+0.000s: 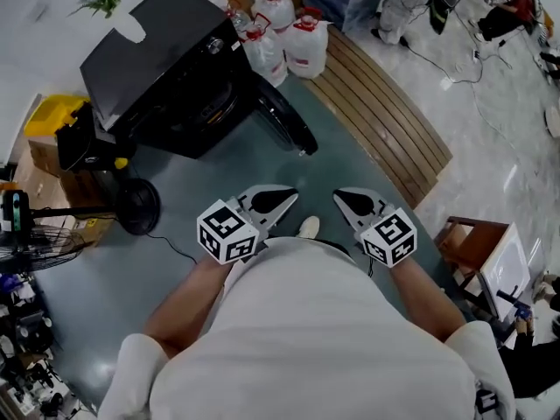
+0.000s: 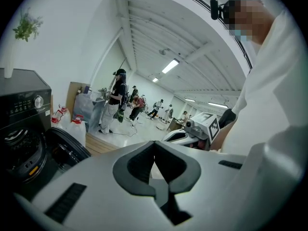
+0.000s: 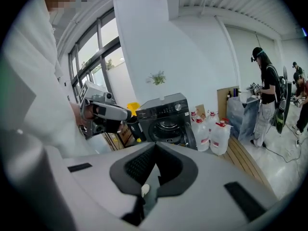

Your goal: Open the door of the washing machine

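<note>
The washing machine [image 1: 153, 68] has a dark, matt casing, and its open door [image 1: 284, 119] shows a glossy black rim. The jugs [image 1: 289, 40] beside it are cloudy white plastic. The platform [image 1: 385, 121] is slatted wood. The floor [image 1: 262, 164] is dull grey-green, the tiles [image 1: 507, 138] shiny. The left gripper [image 1: 291, 196] and right gripper [image 1: 338, 196] have smooth pale plastic shells lined in matt black.

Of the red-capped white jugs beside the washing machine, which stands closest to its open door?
The jug at the front corner of the washing machine, just above the door in head view; the other jugs stand farther back or farther right.
</note>
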Motion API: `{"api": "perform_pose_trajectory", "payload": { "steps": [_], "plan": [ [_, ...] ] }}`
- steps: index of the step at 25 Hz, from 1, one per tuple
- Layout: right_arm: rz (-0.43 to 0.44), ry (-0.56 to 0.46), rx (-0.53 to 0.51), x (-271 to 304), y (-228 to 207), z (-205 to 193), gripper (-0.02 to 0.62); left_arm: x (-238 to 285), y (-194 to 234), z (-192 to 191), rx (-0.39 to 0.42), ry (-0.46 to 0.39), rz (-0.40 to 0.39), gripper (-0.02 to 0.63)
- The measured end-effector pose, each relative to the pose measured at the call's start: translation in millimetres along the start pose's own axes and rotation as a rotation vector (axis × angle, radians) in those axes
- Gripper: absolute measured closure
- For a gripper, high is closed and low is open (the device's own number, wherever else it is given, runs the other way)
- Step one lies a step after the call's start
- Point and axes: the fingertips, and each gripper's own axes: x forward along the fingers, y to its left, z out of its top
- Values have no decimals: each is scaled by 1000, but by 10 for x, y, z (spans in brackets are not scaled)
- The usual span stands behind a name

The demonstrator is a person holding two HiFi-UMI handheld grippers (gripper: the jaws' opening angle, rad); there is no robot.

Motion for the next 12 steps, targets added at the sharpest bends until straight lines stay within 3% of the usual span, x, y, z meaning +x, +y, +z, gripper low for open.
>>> {"api": "perform_pose_trajectory", "payload": {
  "steps": [12],
  "plan": [
    [13, 3, -10, 41, 59, -27, 588, -44, 31, -42, -19, -2, 16, 589]
  ]
}}
